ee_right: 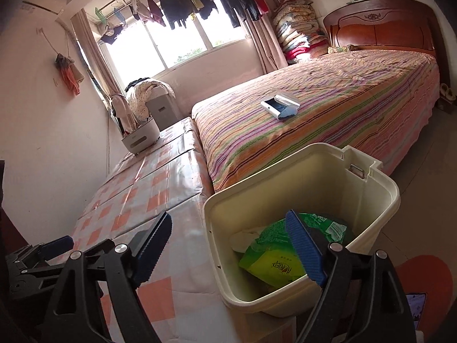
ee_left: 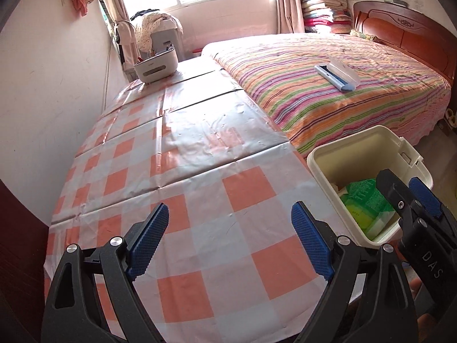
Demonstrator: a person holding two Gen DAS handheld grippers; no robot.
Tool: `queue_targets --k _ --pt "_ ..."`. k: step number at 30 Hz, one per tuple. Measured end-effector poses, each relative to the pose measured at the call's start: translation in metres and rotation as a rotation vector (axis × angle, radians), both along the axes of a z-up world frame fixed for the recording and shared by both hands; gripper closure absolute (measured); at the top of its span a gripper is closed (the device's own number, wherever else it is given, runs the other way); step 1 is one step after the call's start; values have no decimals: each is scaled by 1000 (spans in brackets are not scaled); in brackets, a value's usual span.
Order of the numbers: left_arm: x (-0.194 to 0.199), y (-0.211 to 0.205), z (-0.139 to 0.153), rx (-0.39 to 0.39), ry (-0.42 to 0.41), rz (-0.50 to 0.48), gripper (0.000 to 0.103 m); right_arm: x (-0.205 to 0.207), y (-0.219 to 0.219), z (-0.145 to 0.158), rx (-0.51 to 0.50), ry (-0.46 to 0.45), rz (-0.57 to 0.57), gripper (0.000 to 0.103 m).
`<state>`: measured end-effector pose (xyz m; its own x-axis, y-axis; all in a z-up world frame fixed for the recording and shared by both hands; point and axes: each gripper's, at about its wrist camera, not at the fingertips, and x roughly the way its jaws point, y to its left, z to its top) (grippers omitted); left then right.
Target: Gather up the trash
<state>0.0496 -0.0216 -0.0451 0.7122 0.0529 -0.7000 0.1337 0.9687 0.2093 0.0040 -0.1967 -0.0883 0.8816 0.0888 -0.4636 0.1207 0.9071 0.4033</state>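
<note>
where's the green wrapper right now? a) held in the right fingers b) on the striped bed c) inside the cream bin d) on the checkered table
c: the green wrapper lies inside the cream bin, while both grippers are open and hold nothing.
</note>
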Motion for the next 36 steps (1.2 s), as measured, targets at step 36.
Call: queue_targets --k 36 --pt "-12 51 13 22 -11 125 17 20 35 -5 -119 51 21 23"
